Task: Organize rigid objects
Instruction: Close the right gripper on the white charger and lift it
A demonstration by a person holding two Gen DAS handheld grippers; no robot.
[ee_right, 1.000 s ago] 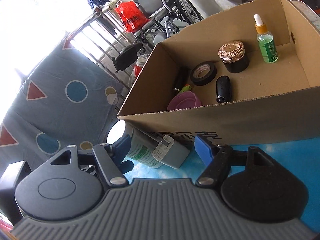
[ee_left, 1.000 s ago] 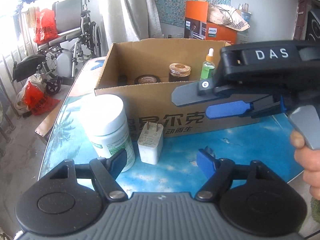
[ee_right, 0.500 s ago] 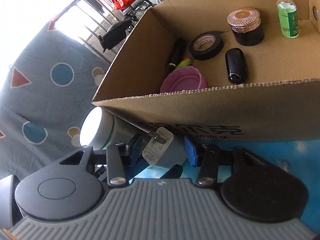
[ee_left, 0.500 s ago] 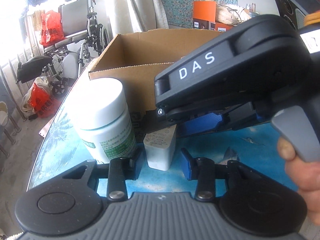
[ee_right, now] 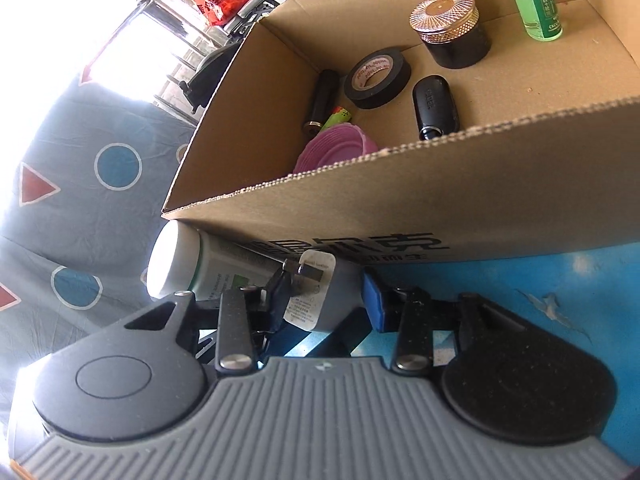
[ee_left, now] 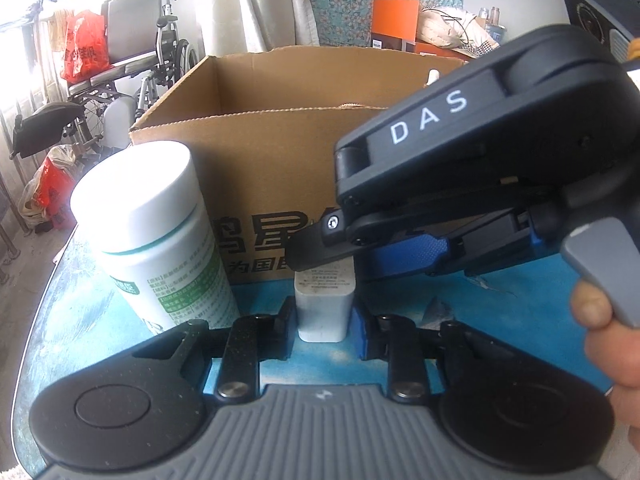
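Two items are left outside the box, as far as these views show. Nearest the left wrist camera, the left gripper [ee_left: 323,316] has its pads pressed against both sides of the white plug adapter [ee_left: 325,306], which stands upright on the blue tabletop [ee_left: 500,308] just in front of the box wall. The right gripper [ee_left: 332,246] reaches in from the right over the adapter's top; in its own view its fingers sit a little apart around the adapter [ee_right: 316,296], the dark pad touching its prong end and the blue pad seemingly clear of it, so I judge it not clamped. Just left of the adapter stands the white supplement bottle [ee_left: 156,240], untouched. Beyond both, the cardboard box [ee_right: 400,216] already holds a pink dish [ee_right: 340,152], a black tube [ee_right: 322,98], a green-yellow item partly hidden, a black key-fob-shaped case [ee_right: 435,106], a roll of black tape [ee_right: 378,78], a dark jar with a gold lid [ee_right: 452,32] and a green dropper bottle [ee_right: 536,4]. By my estimate the sorting is mostly done: adapter next, then bottle.
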